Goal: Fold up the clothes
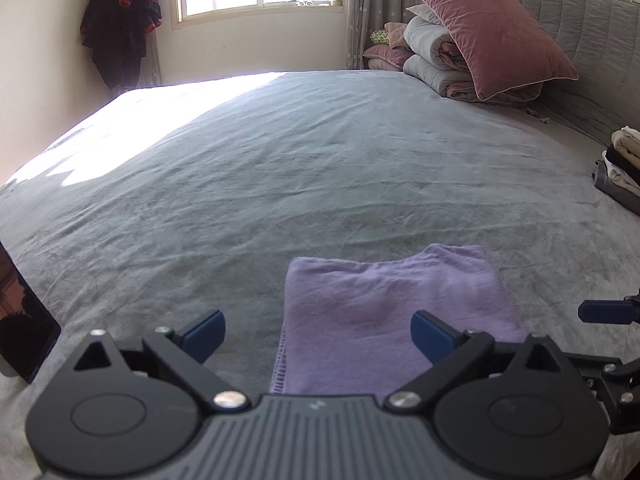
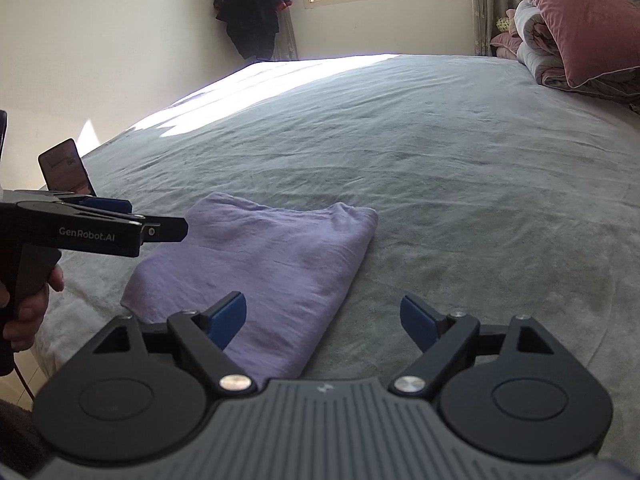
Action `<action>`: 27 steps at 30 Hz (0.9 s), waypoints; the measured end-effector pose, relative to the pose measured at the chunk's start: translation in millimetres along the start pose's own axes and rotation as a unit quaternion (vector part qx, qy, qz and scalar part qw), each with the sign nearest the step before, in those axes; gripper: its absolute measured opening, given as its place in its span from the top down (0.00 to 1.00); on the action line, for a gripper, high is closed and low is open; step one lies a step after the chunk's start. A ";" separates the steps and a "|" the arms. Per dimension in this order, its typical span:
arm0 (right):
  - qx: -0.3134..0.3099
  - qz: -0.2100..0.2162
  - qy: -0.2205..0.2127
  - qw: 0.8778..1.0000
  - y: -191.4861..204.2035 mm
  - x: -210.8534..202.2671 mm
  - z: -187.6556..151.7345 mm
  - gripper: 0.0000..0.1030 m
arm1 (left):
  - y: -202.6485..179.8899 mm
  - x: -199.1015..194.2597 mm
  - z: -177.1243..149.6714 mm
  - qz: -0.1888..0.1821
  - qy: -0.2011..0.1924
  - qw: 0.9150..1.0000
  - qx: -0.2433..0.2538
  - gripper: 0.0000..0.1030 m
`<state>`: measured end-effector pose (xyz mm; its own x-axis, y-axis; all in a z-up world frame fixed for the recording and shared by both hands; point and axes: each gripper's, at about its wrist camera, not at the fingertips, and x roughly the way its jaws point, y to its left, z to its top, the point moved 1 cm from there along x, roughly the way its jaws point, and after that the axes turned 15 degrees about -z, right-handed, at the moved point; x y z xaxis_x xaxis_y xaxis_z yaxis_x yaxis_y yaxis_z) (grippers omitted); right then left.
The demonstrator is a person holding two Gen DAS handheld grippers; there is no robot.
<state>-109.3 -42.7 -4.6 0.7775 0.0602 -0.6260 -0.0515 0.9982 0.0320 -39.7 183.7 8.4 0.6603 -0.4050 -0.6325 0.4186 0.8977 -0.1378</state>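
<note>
The only legible marking is the white brand lettering "GenRobot.AI", printed on the side of the black plastic left gripper in the right wrist view.

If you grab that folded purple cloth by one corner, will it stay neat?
Probably not. The purple cloth looks soft and wrinkled, so it would likely droop and unfold. It seems thin, so probably light. Pushed across the fuzzy grey bedcover, it may bunch up rather than slide.

Lilac cloth: folded into flat rectangle, several layers, soft creases across top. Lies on grey bed near front edge. Far edge slightly wavy, one far corner rounded. Stitched hem shows along left side in left wrist view.
</note>
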 end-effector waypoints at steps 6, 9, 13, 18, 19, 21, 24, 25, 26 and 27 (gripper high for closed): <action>0.039 0.032 0.024 0.998 -6.3 2.2 -0.6 0.00 | 10.2 18.2 0.4 -0.001 0.049 0.998 -0.026 0.01; 0.061 0.051 0.049 0.996 -11.0 7.2 0.1 0.00 | 22.0 26.7 -3.9 0.002 0.069 0.996 -0.047 0.01; 0.103 0.065 0.063 0.991 -20.2 10.7 2.5 0.00 | 33.7 29.7 -6.0 -0.004 0.074 0.996 -0.059 0.01; 0.195 0.105 0.101 0.970 -38.1 25.2 0.7 0.00 | 55.0 23.1 -0.8 -0.062 0.037 0.991 -0.109 0.01; 0.210 0.109 0.105 0.966 -40.9 29.4 0.8 0.01 | 59.1 22.5 0.2 -0.077 0.027 0.989 -0.122 0.02; 0.234 0.112 0.109 0.960 -45.1 37.4 1.5 0.08 | 66.5 24.0 1.7 -0.101 0.014 0.984 -0.147 0.08; 0.255 0.116 0.110 0.954 -47.3 49.7 4.7 0.10 | 76.8 32.2 3.2 -0.123 0.004 0.975 -0.184 0.18; 0.259 0.119 0.108 0.953 -47.1 53.0 6.0 0.10 | 79.8 36.6 3.2 -0.125 0.003 0.973 -0.195 0.23; 0.261 0.119 0.106 0.952 -46.6 56.3 7.5 0.11 | 81.5 41.1 2.7 -0.124 0.004 0.971 -0.202 0.29; 0.262 0.118 0.104 0.952 -46.0 59.6 9.2 0.11 | 82.1 45.0 2.1 -0.122 0.004 0.971 -0.204 0.31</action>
<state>-54.9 -84.9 -36.2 0.6391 0.3358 -0.6920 0.1521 0.8268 0.5416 25.7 238.8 -29.8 0.5662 -0.6150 -0.5488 0.2790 0.7695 -0.5745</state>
